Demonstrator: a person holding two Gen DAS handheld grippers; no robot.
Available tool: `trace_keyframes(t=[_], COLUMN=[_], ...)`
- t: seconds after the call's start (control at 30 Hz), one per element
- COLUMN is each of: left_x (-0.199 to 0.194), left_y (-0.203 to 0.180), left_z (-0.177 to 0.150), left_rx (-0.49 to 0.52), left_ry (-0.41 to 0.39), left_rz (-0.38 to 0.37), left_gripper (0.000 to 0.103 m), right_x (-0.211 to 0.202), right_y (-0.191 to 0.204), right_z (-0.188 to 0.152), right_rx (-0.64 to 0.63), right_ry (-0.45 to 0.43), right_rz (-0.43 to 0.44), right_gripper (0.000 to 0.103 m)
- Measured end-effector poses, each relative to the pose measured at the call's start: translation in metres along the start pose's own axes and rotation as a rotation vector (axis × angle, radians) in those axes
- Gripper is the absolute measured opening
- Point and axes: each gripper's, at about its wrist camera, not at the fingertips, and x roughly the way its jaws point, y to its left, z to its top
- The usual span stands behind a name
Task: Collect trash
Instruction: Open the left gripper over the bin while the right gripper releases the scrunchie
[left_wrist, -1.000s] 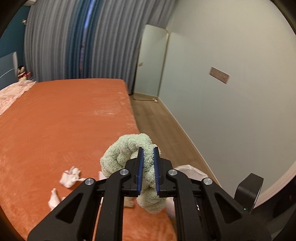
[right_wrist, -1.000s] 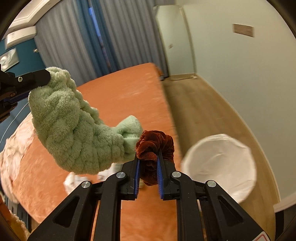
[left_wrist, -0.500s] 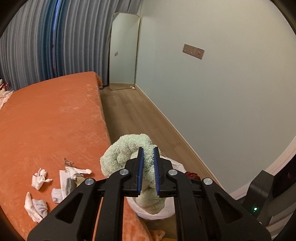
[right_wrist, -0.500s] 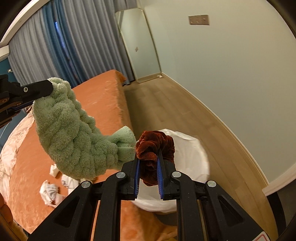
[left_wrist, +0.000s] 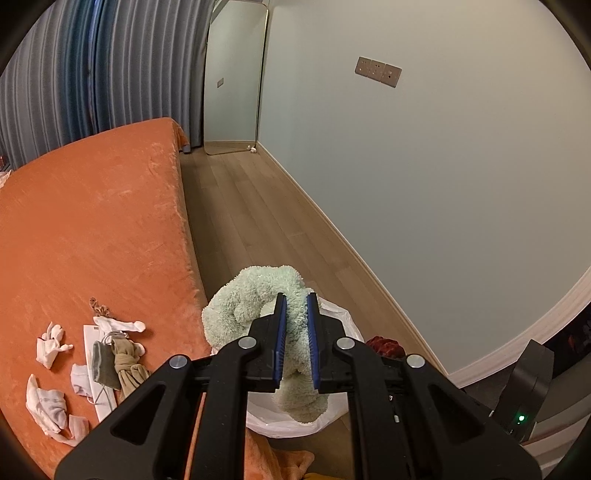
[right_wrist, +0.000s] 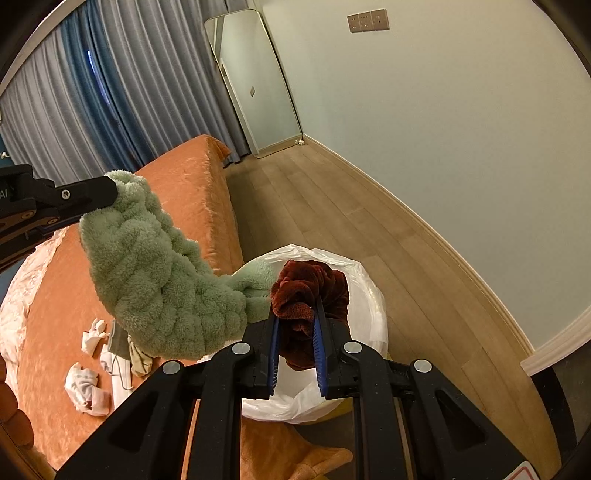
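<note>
The left tool (left_wrist: 294, 345) is clamped on a fluffy green cloth (left_wrist: 255, 306), and the right tool (right_wrist: 297, 350) is clamped on a dark red scrunchie (right_wrist: 310, 291); both hang over the white-lined trash bin (right_wrist: 365, 295) that stands on the floor just beside the orange bed (left_wrist: 92, 229). The green cloth is bulky and, in the right wrist view, much of it arcs out over the bed's edge rather than the bin, so if let go from here it may catch the liner's rim, drape half outside or drag the loose bag down. The scrunchie sits nearer the bin's middle and looks safer. Crumpled tissues (left_wrist: 50, 343) and other scraps are left on the bed.
</note>
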Motion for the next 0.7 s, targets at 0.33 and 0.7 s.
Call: trace_keyframes(t=[0.33,0.7], left_x=[0.012,0.009], left_y=[0.002,0.024], left_z=[0.006,0.008], left_rx=[-0.007,-0.044], left_ry=[-0.012,-0.019], left_rz=[0.005,0.033], left_gripper=[0.012,0.017], right_x=[0.008,0.016], right_y=[-0.001,-0.003], right_z=[0.001,0.001], right_rx=[0.001,-0.007], right_ry=[0.011,0.02], right_rz=[0.002,0.0], right_gripper=[0.015,0.016])
